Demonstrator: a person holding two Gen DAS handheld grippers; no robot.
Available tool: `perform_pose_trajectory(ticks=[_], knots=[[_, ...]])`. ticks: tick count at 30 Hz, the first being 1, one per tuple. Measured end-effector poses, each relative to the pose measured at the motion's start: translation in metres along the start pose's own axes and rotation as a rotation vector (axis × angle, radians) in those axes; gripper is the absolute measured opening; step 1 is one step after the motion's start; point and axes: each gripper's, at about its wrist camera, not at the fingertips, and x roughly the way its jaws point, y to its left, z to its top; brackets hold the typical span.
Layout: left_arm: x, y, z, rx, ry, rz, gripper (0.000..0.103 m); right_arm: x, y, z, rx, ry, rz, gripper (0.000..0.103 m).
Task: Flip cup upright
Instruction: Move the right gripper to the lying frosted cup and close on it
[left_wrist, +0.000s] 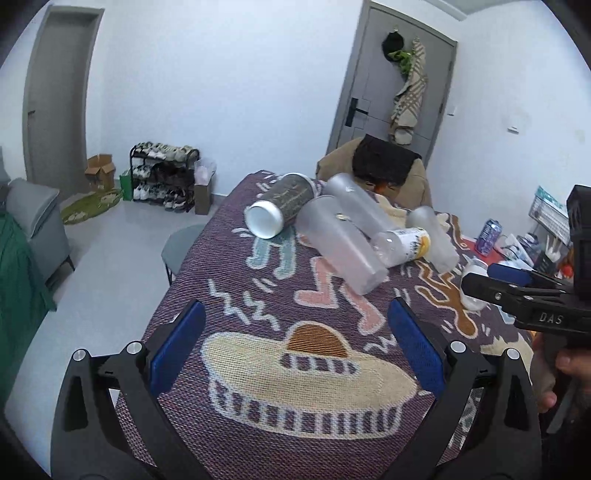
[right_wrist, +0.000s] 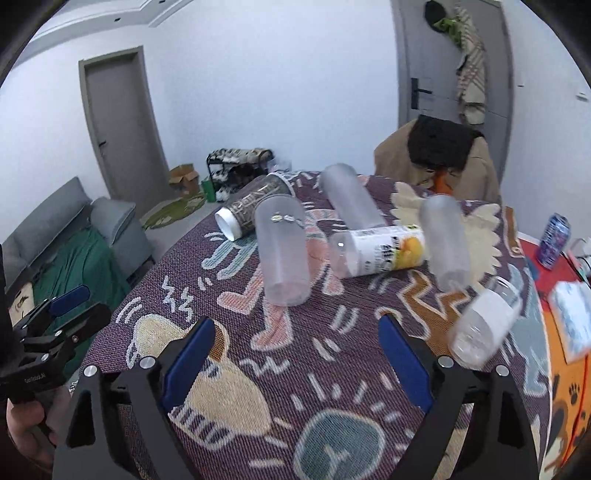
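Note:
Several cups lie on their sides on the patterned tablecloth (left_wrist: 258, 369) (right_wrist: 295, 369). A frosted clear cup (left_wrist: 341, 245) (right_wrist: 282, 251) lies nearest the middle. A dark patterned cup with a white rim (left_wrist: 282, 208) (right_wrist: 251, 206) lies at the far left. A yellow-labelled cup (left_wrist: 406, 243) (right_wrist: 380, 251) and more frosted cups (left_wrist: 360, 201) (right_wrist: 445, 242) lie behind. A clear cup (right_wrist: 485, 319) lies near the right. My left gripper (left_wrist: 299, 350) is open and empty above the cloth. My right gripper (right_wrist: 295, 358) is open and empty, and shows in the left wrist view (left_wrist: 480, 278).
A chair draped with a tan coat (left_wrist: 373, 173) (right_wrist: 436, 158) stands at the table's far end. A blue can (left_wrist: 487, 230) (right_wrist: 554, 240) and clutter sit on the right. A stool (left_wrist: 183, 247), a shoe rack (left_wrist: 162, 177) and a grey sofa (right_wrist: 74, 229) stand at the left.

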Motion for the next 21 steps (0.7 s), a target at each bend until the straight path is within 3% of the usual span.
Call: perform_pose_trajectory(ticks=[21], knots=[[0.04,0.08,-0.002,-0.144,0.051,0.136,0.098,0.149,0.026,0.044,-0.089,0.184,-0.001,0.079]])
